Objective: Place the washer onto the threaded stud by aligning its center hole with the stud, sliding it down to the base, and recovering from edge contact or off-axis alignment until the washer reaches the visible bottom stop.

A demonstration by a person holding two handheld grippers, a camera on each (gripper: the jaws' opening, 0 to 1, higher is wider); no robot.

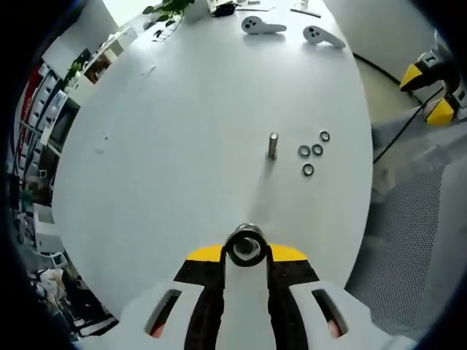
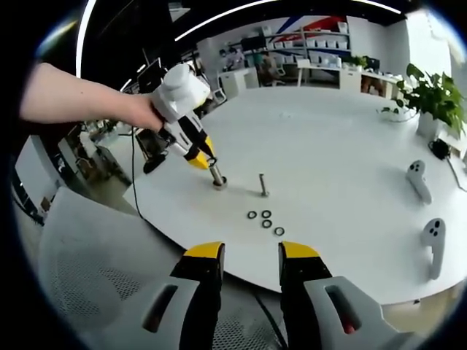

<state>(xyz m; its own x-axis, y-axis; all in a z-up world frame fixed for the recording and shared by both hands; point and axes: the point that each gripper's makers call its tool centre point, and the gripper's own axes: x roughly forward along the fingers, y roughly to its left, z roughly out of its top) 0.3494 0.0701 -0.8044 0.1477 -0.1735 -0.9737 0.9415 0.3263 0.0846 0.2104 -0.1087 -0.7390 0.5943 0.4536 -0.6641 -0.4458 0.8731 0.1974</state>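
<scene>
Left gripper [image 2: 216,175] angled down, clenched on socket [image 1: 246,246], right gripper [image 2: 250,266] released, level

We see bright, even overhead lighting on the white table [image 1: 182,146], which reads almost washed out in both views. A curved ceiling light strip [image 2: 219,22] glares in the right gripper view. Shadows are short and soft. Fisheye distortion bends straight edges near the rim, where detail softens and darkens.
</scene>
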